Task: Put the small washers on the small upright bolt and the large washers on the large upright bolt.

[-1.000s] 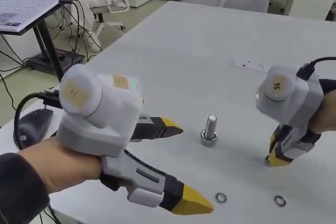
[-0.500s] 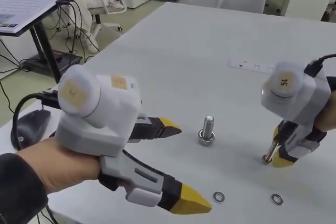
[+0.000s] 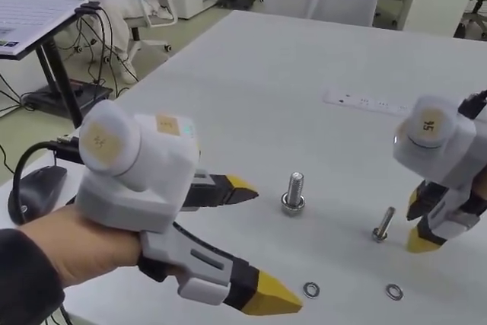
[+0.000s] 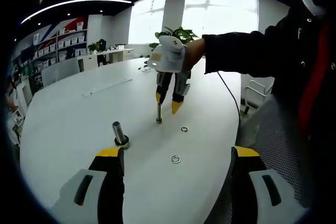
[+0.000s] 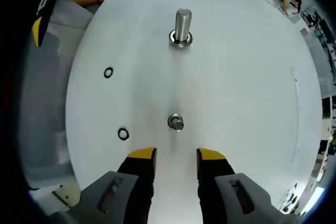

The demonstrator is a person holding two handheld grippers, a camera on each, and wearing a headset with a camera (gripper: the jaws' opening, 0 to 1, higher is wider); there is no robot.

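R gripper (image 3: 418,223) top sticker: two digits, approx "55", blurry. Other labels too small to read.

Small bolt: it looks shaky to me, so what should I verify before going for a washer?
1. The small bolt stands upright, free of the jaws: ok.
2. The right gripper is open and empty: ok.
3. The left gripper is open and empty: ok.
4. The large bolt is upright: ok.
5. The loose washers lie flat, apart from both bolts: ok.
6. Size of each loose washer: cannot tell.
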